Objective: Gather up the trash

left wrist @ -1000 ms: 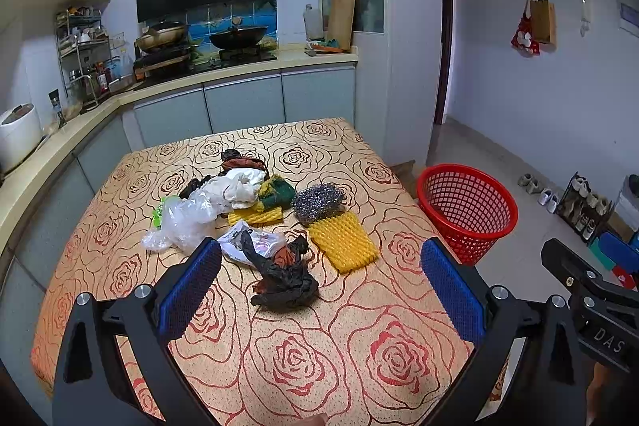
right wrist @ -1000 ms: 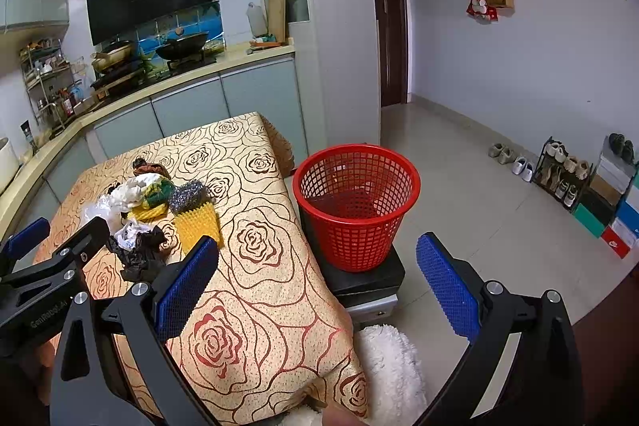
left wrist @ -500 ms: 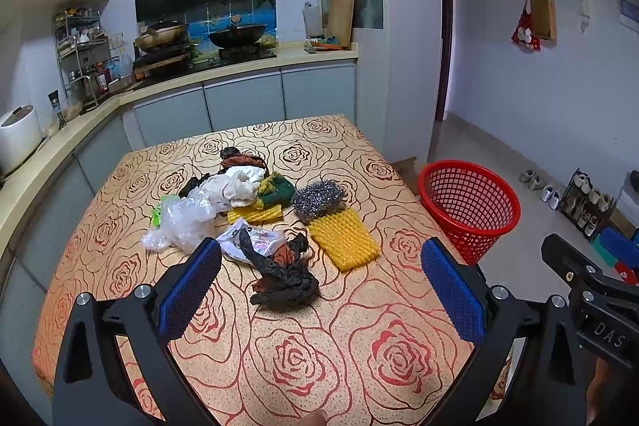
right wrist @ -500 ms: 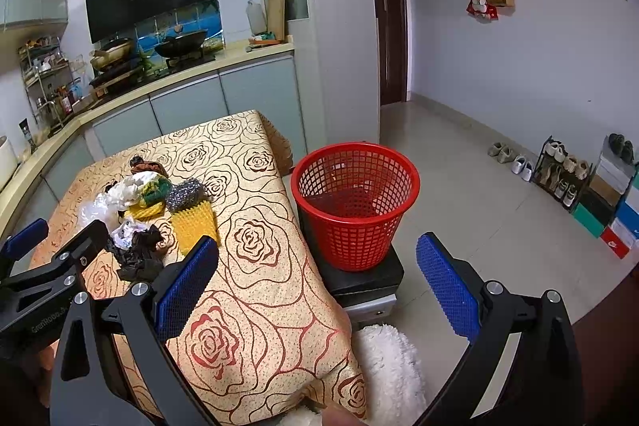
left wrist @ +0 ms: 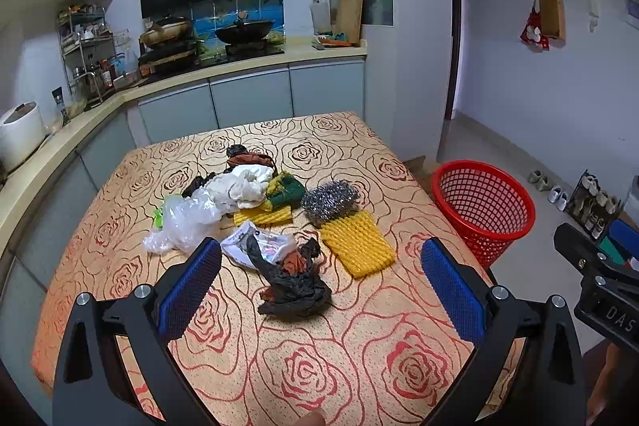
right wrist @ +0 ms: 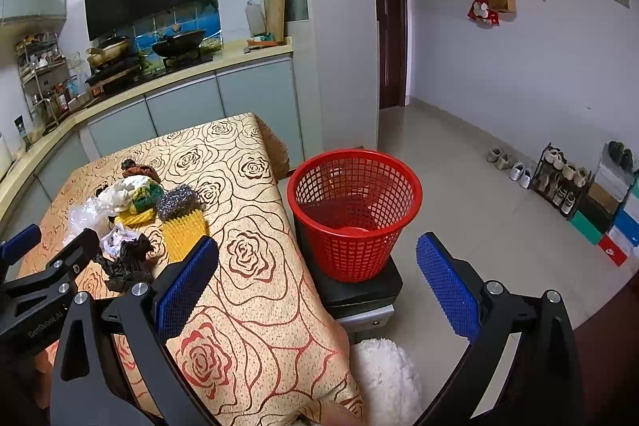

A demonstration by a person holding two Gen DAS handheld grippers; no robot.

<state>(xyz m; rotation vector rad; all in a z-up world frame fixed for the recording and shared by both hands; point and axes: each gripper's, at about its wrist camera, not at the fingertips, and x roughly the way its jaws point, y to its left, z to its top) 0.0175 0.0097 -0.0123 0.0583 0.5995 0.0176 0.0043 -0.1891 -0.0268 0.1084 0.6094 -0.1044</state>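
Since a second ago: little change; both cameras have crept slightly nearer the litter, nothing on the bench (left wrist: 359, 354) has shifted.

Item 1, trash heap. Location: middle of the rose-patterned bench. Nearest piece: crumpled black bag (left wrist: 293, 286), lying straight ahead of the left hand-held gripper (left wrist: 321, 284) and framed between its two blue pads, yet apart from both. Just behind it, a white printed wrapper (left wrist: 255, 244); to its right, a yellow ribbed sponge (left wrist: 357, 242), long axis running away from the camera and slightly leftward, touching a steel wool pad (left wrist: 329, 200) at its far end. Farther back: clear plastic bag (left wrist: 187, 220), white crumpled tissue (left wrist: 243, 186).

Item 2, red basket (right wrist: 353, 214). Location: off the bench's right edge, on a low black stand, apparently empty.

Item 3, left hand-held gripper. Jaws spread wide, holding nothing, touching nothing. Judged the nearer one to the heap.

Item 4, right hand-held gripper (right wrist: 317, 286). Jaws likewise spread wide, empty; aimed between the bench edge and the basket.
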